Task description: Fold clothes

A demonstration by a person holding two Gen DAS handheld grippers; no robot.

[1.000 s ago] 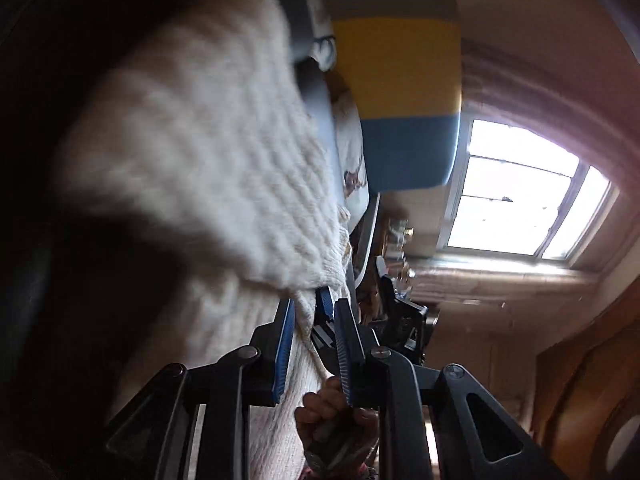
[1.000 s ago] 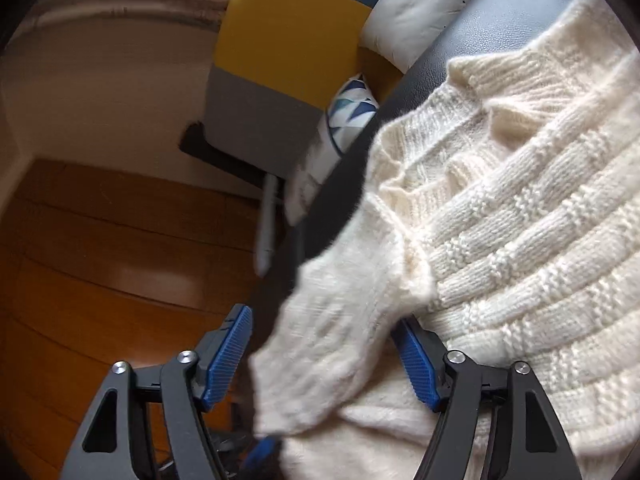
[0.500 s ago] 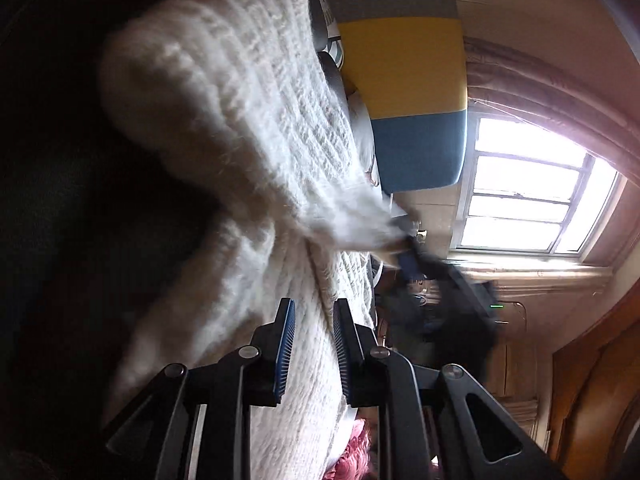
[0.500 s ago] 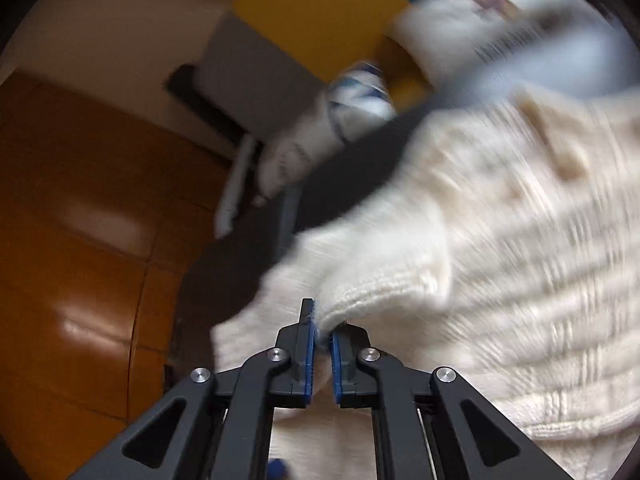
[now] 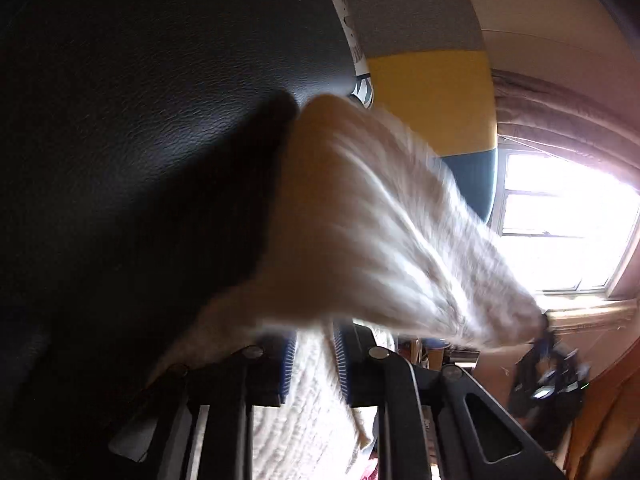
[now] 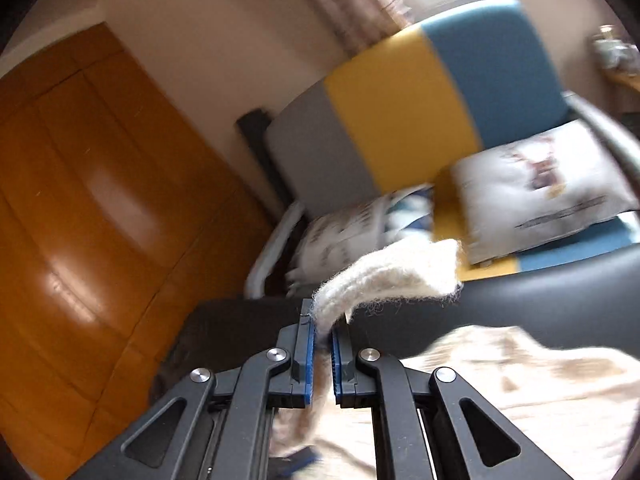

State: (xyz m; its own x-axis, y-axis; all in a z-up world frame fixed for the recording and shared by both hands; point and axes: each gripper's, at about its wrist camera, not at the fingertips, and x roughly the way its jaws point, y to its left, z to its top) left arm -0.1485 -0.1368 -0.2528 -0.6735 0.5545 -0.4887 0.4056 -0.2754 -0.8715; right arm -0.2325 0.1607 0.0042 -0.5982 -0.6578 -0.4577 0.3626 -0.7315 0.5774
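The dark leather-look surface (image 5: 152, 128) filled most of your left view and carried the cream knitted sweater (image 5: 360, 232), part of it lying flat, part lifted off it. Your right gripper (image 6: 323, 344) had its 2 fingers clamped together on a cuff-like end of the knit, which stood up and curled over above the blue pads. From the left view that same piece stretched taut toward the right gripper by the window (image 5: 560, 220). Your left gripper (image 5: 314, 354) had its fingers apart by a narrow gap with knit running between them; I could not tell whether they pinched it or merely straddled it.

My judgement: you were carrying a sleeve or edge across the body of the sweater. To do that well, keep the lifted piece taut but not stretched, since loose knit sags and drags the layers beneath. Let the left gripper pin the body flat while the right lays its end down square, then smooth before letting go.

Beyond the far edge stood a sofa (image 6: 440, 92) in grey, yellow and blue, with 2 printed cushions (image 6: 532, 184) close behind the sweater. They crowded that edge, so the swinging sleeve could catch them. An orange wooden wardrobe (image 6: 80, 184) stood well clear.
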